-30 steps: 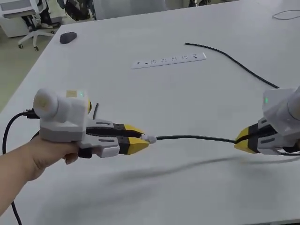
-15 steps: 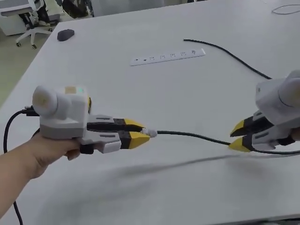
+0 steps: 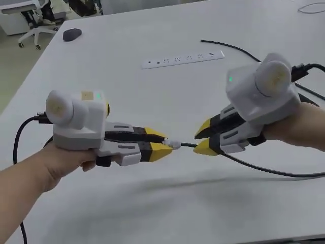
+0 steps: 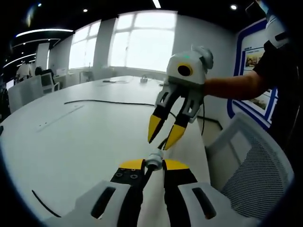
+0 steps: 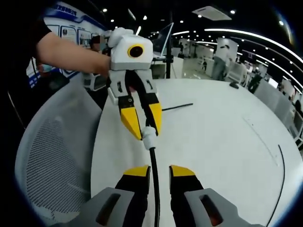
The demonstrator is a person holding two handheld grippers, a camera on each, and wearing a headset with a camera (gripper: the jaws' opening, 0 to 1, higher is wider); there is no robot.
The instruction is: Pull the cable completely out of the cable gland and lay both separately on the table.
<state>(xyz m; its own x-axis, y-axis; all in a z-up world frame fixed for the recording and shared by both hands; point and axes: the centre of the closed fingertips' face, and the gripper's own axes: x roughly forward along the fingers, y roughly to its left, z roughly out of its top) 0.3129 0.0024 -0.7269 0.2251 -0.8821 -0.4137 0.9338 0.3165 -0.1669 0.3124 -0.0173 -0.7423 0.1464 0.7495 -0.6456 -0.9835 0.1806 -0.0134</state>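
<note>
Currently the white cable gland (image 3: 174, 144) is up off the bench (image 3: 152, 203), pinched between the yellow tips of the left tool (image 3: 168, 144), which is clenched on it. The black cable (image 5: 153, 165) is seated in the gland. It leaves toward the right tool (image 3: 197, 142), passes between that tool's jaws and trails off to the right edge of the head view. Right tool is released: jaws spread, cable running through the gap, can't tell if it touches a jaw. The two tools face each other tip to tip, close, with the gland between them. Left gripper view: gland at own tips, right tool just beyond with jaws parted. Right gripper view: cable runs up between own parted tips to the gland. Left hand (image 3: 56, 162) holds the left tool, right hand (image 3: 299, 127) the right. Further back on the bench: white power strip (image 3: 183, 59), second black cable (image 3: 238, 50), dark mouse (image 3: 71, 34). Office chair (image 3: 30, 23) past the bench corner.
</note>
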